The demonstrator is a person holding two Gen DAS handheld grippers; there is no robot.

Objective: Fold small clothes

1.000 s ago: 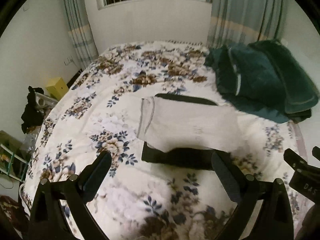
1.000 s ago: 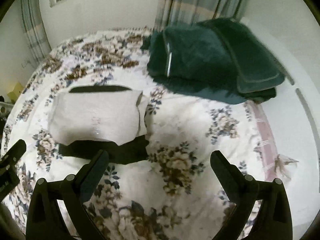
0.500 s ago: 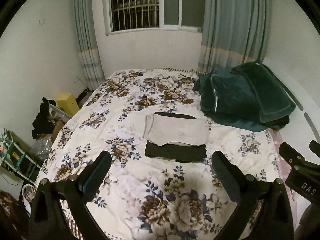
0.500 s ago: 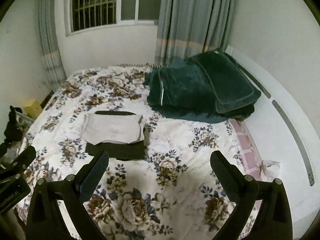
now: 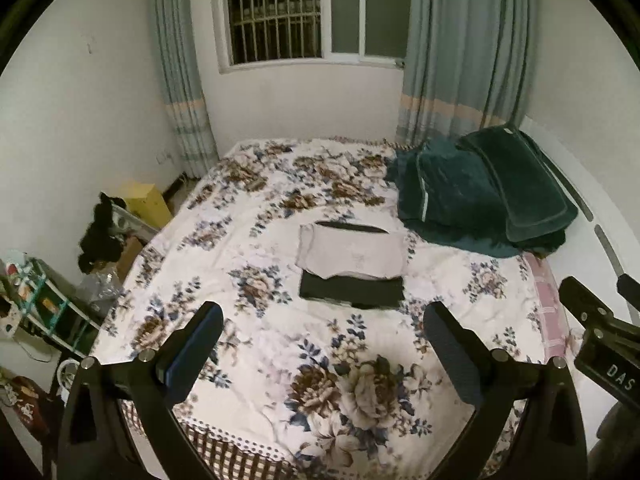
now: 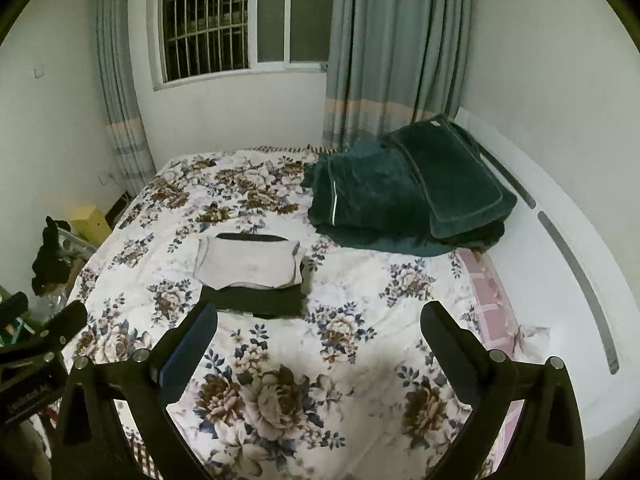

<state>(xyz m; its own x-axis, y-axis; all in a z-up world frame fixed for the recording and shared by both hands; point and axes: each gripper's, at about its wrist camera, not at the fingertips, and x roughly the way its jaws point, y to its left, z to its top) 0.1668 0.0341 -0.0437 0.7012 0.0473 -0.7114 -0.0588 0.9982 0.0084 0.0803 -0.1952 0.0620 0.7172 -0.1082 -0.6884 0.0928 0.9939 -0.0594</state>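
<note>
Left gripper [image 5: 322, 340]: black rigid fingers, spread wide, holding nothing, above bed.
Right gripper [image 6: 318, 338]: same build, spread wide, holding nothing.
Bed [image 5: 280, 360]: soft rumpled floral quilt, white with brown-blue blooms.
Grey garment [image 5: 352, 254]: folded flat rectangle, mid-bed, stacked on black garment [image 5: 350, 292], also folded flat.
Green blanket [image 5: 480, 204]: plush, heaped, far right near curtains [image 5: 460, 48].

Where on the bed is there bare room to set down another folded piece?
Bare floral quilt lies between the folded grey garment on the black garment and both open hand-held grippers, left, right. More lies toward the window. The right side is crowded by the green blanket pile.
</note>
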